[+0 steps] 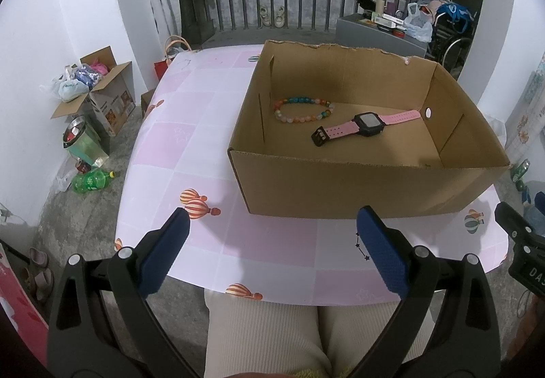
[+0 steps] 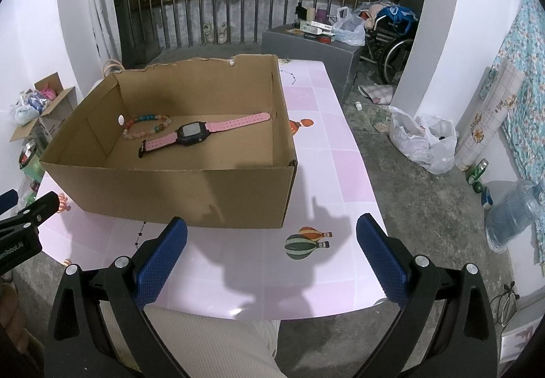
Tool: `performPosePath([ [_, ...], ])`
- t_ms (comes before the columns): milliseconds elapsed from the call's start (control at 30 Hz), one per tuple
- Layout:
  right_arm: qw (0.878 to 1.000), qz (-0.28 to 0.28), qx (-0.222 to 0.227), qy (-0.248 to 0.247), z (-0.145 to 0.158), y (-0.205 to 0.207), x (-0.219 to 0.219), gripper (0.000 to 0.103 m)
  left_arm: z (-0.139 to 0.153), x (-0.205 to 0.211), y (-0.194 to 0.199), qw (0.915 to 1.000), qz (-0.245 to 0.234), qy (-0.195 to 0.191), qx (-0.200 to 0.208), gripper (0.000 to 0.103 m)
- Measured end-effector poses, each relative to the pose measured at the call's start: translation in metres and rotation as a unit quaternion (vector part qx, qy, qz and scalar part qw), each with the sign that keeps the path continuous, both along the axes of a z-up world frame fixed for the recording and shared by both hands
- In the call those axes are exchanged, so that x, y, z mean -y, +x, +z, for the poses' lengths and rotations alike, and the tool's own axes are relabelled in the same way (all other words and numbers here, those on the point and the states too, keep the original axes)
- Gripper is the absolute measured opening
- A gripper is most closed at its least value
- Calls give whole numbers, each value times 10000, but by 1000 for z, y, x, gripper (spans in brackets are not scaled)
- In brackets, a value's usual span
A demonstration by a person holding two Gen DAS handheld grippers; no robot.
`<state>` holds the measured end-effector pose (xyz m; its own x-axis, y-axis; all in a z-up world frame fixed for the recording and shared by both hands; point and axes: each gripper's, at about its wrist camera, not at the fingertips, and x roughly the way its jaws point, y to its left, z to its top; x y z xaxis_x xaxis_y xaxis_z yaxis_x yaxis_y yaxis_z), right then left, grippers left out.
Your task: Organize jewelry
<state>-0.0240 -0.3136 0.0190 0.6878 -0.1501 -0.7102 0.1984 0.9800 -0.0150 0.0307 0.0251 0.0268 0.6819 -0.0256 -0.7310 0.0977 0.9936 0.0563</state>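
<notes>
Each hand-held gripper, left (image 1: 272, 224) and right (image 2: 272, 231), gapes empty before the box (image 1: 340, 183) holding bracelet (image 1: 303, 110) and watch (image 1: 368, 124).

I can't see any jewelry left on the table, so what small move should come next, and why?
Probably just hold both grippers back and check, rather than reach in. The bracelet and watch already lie inside the box, apart from each other. The left gripper and right gripper are empty, jaws wide open, short of the box.
</notes>
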Motion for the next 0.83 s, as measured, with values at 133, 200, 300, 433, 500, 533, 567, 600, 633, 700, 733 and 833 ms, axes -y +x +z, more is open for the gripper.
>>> performPosePath([
  [133, 10000, 7, 3, 0, 0, 0, 0, 97, 0, 0, 0, 10000, 3, 0, -4, 95],
  [200, 10000, 5, 4, -1, 0, 0, 0, 97, 0, 0, 0, 10000, 3, 1, -2, 95],
  [300, 10000, 8, -1, 4, 0, 0, 0, 97, 0, 0, 0, 10000, -2, -3, 2, 95],
  [433, 10000, 6, -9, 4, 0, 0, 0, 97, 0, 0, 0, 10000, 2, -6, -7, 95],
  [500, 10000, 7, -11, 11, 0, 0, 0, 97, 0, 0, 0, 10000, -2, 3, -4, 95],
  [533, 10000, 10, -10, 15, 0, 0, 0, 97, 0, 0, 0, 10000, -6, 0, -6, 95],
  [567, 10000, 8, -9, 9, 0, 0, 0, 97, 0, 0, 0, 10000, 0, -5, -4, 95],
  [600, 10000, 4, -9, 2, 0, 0, 0, 97, 0, 0, 0, 10000, 2, -3, -3, 95],
  [633, 10000, 7, -11, 7, 0, 0, 0, 97, 0, 0, 0, 10000, 1, 0, -5, 95],
  [700, 10000, 10, -10, 18, 0, -1, 0, 97, 0, 0, 0, 10000, 0, 0, -7, 95],
  [733, 10000, 11, -8, 17, 0, -1, 0, 97, 0, 0, -1, 10000, 1, -1, -6, 95],
  [833, 10000, 8, -10, 7, 0, -1, 0, 97, 0, -1, -1, 10000, 8, -19, -26, 95],
])
